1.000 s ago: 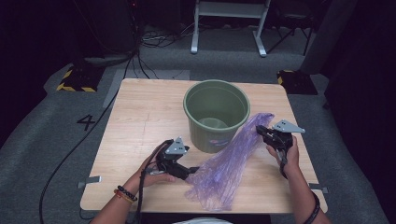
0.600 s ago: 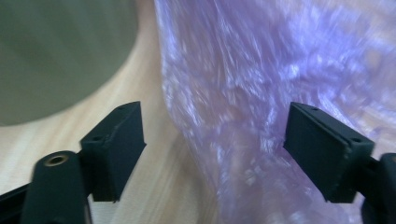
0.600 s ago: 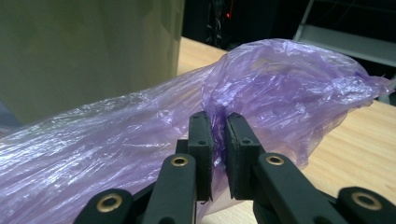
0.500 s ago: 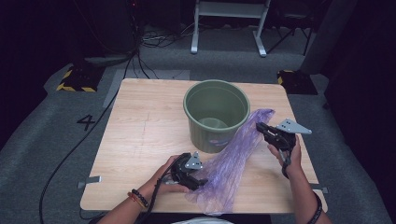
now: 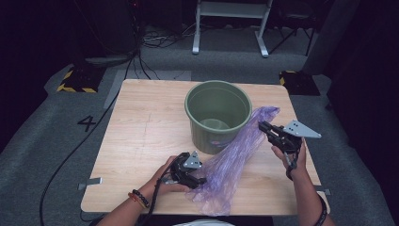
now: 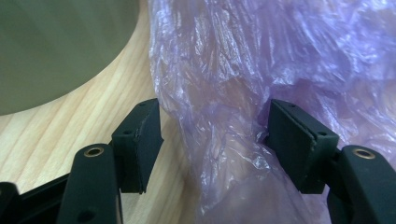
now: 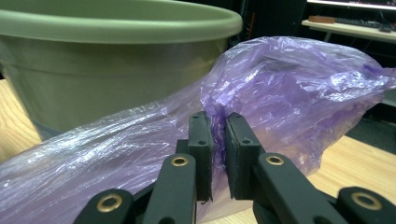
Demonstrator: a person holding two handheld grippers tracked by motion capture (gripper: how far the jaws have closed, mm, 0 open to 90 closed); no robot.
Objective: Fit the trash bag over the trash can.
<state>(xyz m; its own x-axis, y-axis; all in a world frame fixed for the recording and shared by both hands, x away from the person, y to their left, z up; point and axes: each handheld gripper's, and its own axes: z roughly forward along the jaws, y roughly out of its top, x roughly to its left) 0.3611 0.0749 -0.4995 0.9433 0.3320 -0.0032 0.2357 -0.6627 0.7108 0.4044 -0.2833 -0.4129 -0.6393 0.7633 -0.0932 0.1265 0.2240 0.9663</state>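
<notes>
bag (image 5: 235, 157), thin crinkled purple film, lies by a smooth round green bucket (image 5: 217, 115); right gripper (image 7: 218, 133) pinches it, left gripper (image 6: 212, 135) fingers have been closing around a fold, not yet clamped.

thin crinkly glossy plastic bag (image 5: 235, 160) (purple), matt plastic bucket (image 5: 217, 115), wood-grain tbl (image 5: 141, 127).
</notes>
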